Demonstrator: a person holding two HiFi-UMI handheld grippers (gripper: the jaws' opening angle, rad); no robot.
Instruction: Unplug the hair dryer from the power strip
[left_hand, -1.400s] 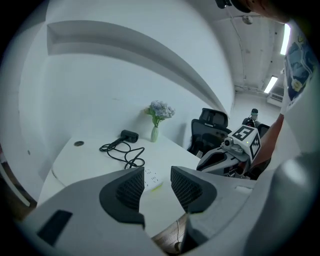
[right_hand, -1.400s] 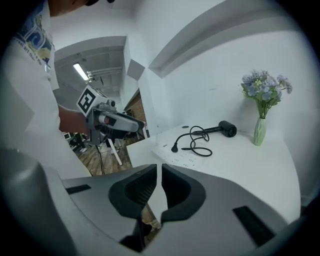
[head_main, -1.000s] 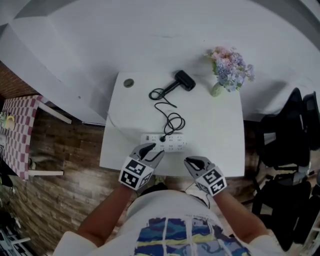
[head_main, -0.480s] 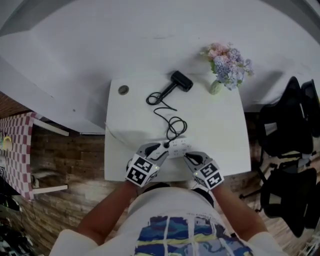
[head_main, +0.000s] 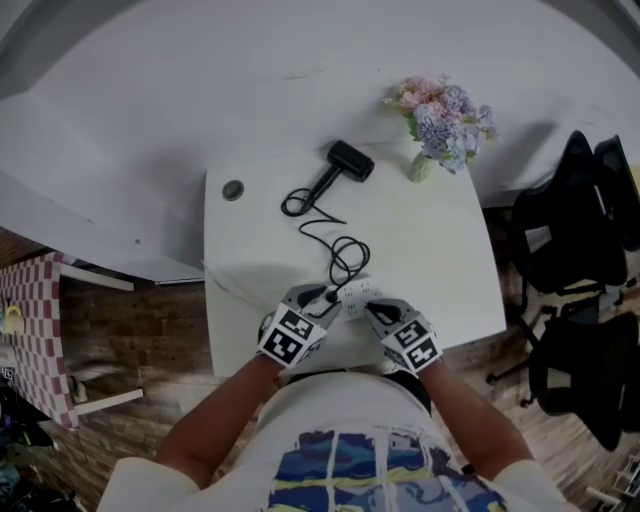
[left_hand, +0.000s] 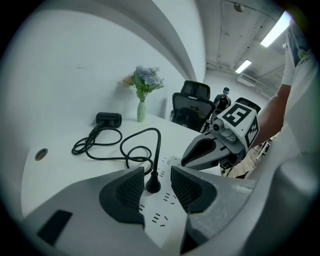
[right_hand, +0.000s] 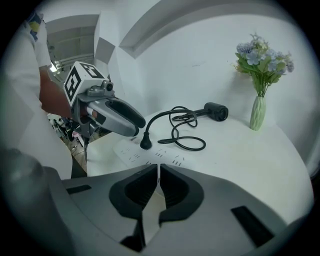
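Note:
A black hair dryer (head_main: 348, 160) lies at the table's far side, and its cord (head_main: 345, 250) loops back to a black plug (left_hand: 152, 185) standing in the white power strip (head_main: 352, 296). My left gripper (left_hand: 157, 172) is open with its two pads on either side of the plug, a small gap on each side. Just to the right, my right gripper (right_hand: 158, 170) is shut, its tips at the near right end of the power strip (right_hand: 150, 152). Whether it pinches the strip's edge is hidden by the jaws.
The white table (head_main: 440, 250) also holds a vase of flowers (head_main: 435, 120) at its far right corner and has a round cable hole (head_main: 233, 189) at the far left. Black office chairs (head_main: 580, 230) stand to the right. A white wall runs behind.
Both grippers have moved forward from the table's near edge onto the power strip. The left one now straddles the plug, and the right one has come to the strip's right end.

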